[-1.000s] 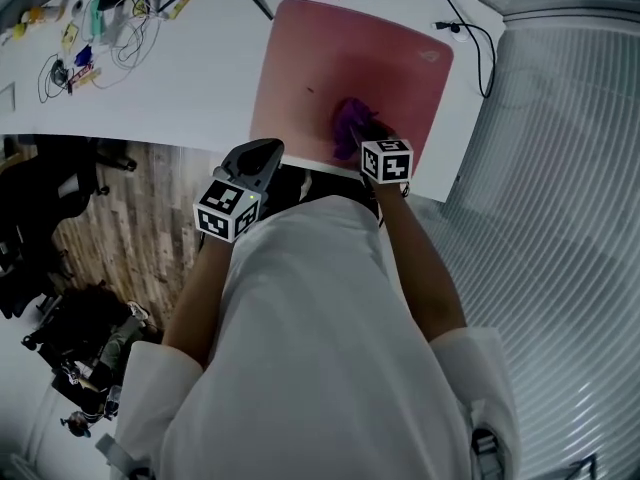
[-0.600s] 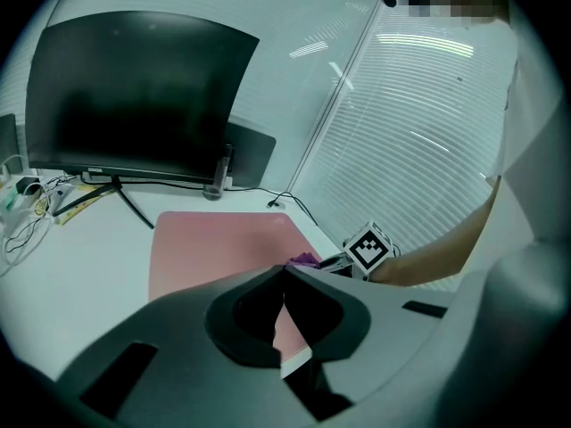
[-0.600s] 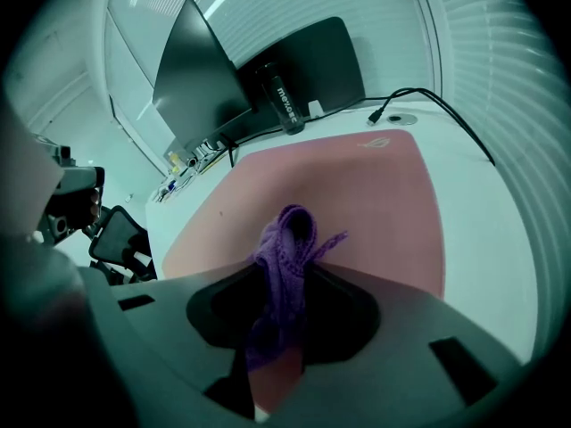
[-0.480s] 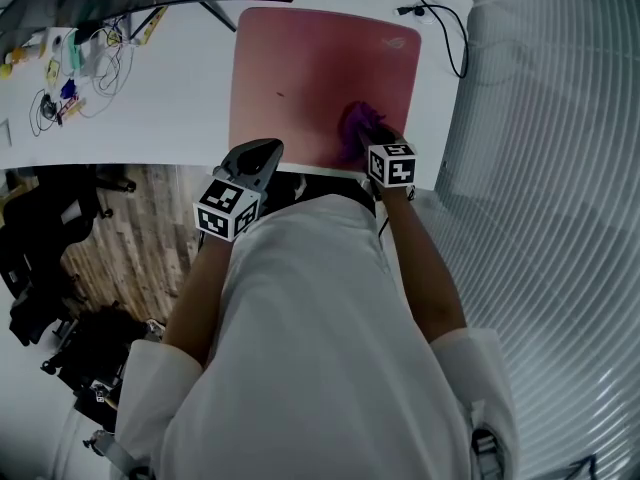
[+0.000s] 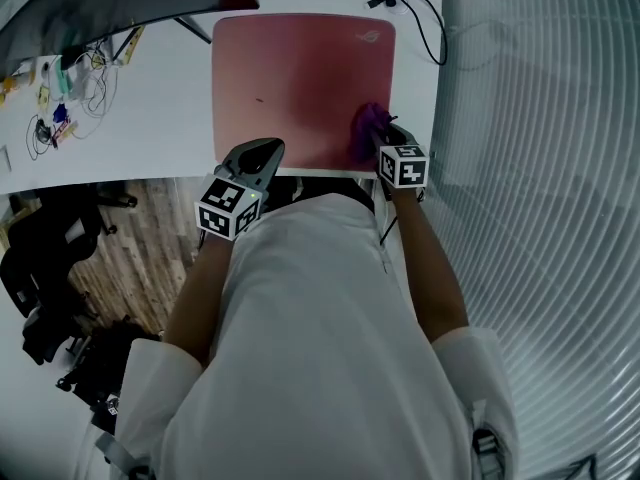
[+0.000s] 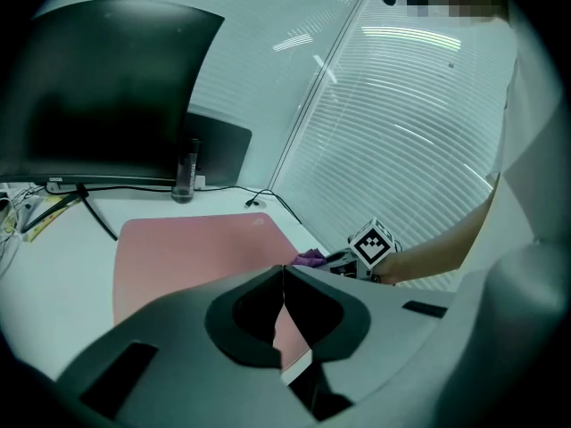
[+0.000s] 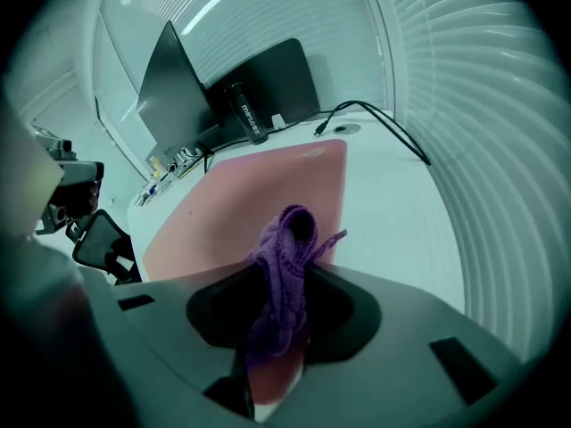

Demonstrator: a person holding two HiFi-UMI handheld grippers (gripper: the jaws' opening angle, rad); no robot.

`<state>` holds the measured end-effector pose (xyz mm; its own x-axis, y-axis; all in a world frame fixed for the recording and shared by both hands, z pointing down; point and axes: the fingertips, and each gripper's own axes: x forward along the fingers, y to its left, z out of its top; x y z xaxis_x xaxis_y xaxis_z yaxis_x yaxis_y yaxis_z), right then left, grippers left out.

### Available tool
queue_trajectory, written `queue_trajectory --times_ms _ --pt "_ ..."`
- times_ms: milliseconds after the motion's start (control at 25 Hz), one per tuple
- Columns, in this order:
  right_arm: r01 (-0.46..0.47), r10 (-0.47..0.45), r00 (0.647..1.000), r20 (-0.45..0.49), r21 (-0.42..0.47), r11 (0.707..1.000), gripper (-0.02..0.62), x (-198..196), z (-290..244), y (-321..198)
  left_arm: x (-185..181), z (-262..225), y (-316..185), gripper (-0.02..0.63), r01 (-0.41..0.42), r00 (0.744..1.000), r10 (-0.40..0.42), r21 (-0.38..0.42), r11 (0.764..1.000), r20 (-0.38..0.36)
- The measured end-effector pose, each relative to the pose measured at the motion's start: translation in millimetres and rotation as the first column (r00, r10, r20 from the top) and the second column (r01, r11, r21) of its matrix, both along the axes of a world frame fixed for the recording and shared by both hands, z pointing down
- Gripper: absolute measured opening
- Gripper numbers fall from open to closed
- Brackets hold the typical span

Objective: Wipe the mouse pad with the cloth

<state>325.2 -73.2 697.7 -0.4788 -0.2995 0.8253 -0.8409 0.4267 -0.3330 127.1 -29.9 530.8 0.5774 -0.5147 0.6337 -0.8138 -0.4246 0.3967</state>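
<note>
Down at the near right corner of the mouse pad (image 5: 300, 78), the right gripper (image 5: 384, 140) is clamped on the bunched purple cloth (image 7: 287, 239), mid-wipe. The left gripper (image 6: 284, 275) is closed on nothing, off the pad's near edge. Next it probably needs a sweep over the far side. Since a second ago the cloth has slid right.

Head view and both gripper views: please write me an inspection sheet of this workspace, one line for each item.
Surface: white desk, with a pink mouse pad lying flat on it.
Job's things: purple cloth at the pad's near right corner.
Clutter: small items and thin wires at the desk's left; bottle behind the pad.
Grippers: right gripper shut on the cloth; left gripper shut, empty, by the desk's near edge.
Cables: black cable beside the pad's far right corner.
Surroundings: monitor, wooden floor, chair, slatted blinds.
</note>
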Motion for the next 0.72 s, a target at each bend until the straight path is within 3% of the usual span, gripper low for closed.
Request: queue_trajectory --times_ms 360,720 --pt "-0.093 0.093 0.996 -0.003 0.009 0.996 0.127 42.1 -15.6 -20.6 6.8 -3.1 -6.0 0.018 -0.002 1.000 0.002 0.007 1.000 -0.005" --pt "-0.114 0.116 0.992 -0.059 0.023 0.993 0.129 50.6 -21.8 -56.4 -19.9 -0.6 -3.1 0.018 0.053 0.998 -0.053 0.019 0.998 -0.019"
